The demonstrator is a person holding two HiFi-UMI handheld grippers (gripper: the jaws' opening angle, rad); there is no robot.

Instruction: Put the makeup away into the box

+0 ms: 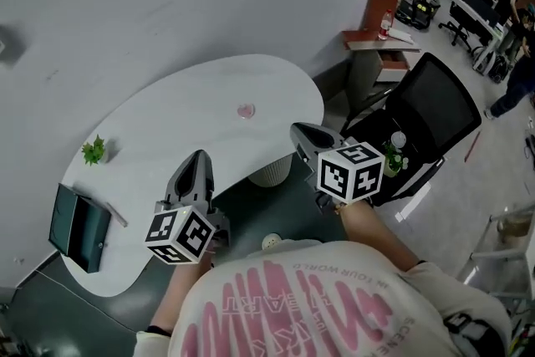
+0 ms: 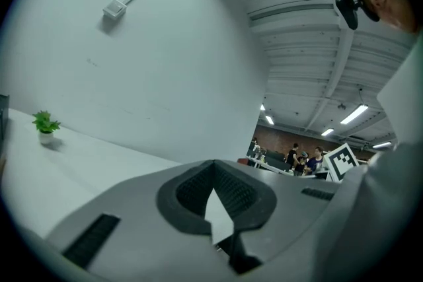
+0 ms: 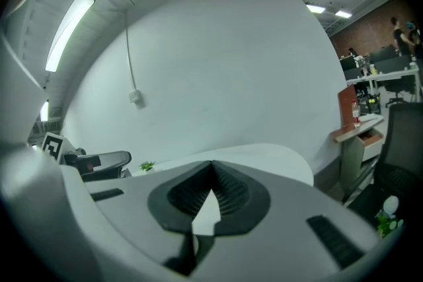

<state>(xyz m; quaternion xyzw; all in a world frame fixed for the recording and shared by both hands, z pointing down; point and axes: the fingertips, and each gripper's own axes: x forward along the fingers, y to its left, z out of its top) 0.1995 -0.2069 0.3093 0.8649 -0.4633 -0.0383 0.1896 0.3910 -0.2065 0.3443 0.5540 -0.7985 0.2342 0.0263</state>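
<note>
Hovering over the near edge of the white table (image 1: pixel 184 100), the left gripper (image 1: pixel 199 156) has its jaws pressed together with nothing between them. The right gripper (image 1: pixel 299 130) is likewise closed and empty; each gripper's own view shows the tips meeting in a point.

Two things on the table look like makeup. A small pink piece (image 1: pixel 245 110) lies alone ahead of both grippers, between their lines and nearer the right one. A slim stick (image 1: pixel 115 213) lies off to the left gripper's left, behind its tips and just beside the dark teal box (image 1: pixel 79 227). Whether the box's lid is fully open is hard to tell from here. A little potted plant (image 1: pixel 94 150) stands ahead of the box, to the left gripper's far left.

The pink piece is too small to make out in detail. It is probably light, hard-shelled and smooth, so it may skid on the glossy top. A grip across its widest part, low against the table, with jaws opened only a little wider than it, seems best.

The stick is likely light and stiff and apt to roll. It should be pinched at mid-length, across its axis, with gentle pressure. It sits close to the box, so the left gripper suits it.
</note>
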